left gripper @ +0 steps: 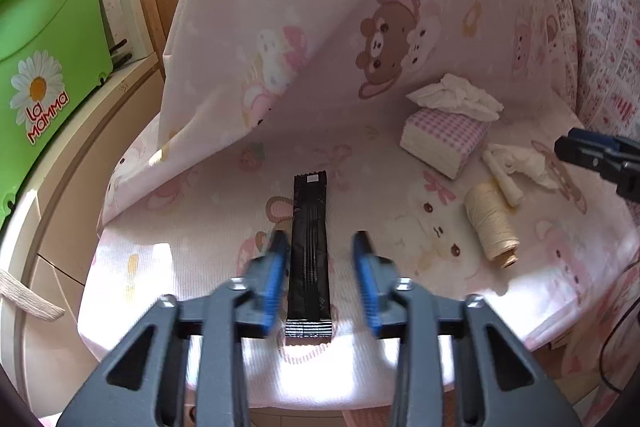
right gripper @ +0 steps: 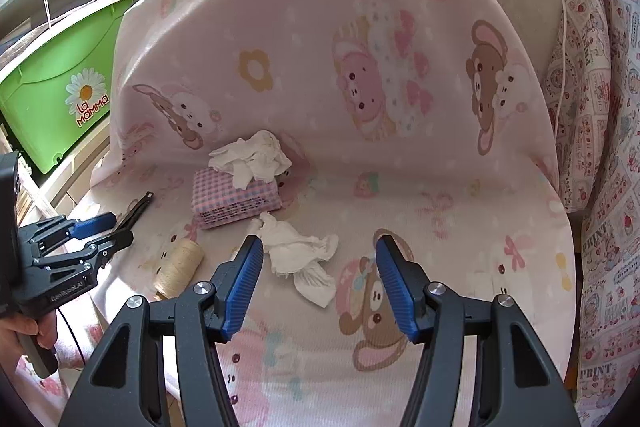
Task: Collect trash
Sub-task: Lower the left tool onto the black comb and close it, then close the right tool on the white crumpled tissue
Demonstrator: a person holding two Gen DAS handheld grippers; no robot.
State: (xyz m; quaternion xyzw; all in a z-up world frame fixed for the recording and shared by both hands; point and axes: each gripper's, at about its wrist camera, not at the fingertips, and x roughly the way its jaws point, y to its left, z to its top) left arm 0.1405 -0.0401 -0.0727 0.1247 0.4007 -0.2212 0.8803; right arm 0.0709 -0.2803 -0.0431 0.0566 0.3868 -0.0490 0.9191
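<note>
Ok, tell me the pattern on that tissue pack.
The tissue pack has pink and lilac gingham checks, clearest in the right wrist view.

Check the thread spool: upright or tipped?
Tipped. The cream thread spool lies on its side on the pink sheet, core end showing, beside the crumpled tissue.

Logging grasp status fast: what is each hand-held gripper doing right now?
Left hand-held gripper: open, its fingers either side of the black wrapper, not gripping it.
Right hand-held gripper: open, holding nothing, the crumpled tissue ahead of it.
</note>
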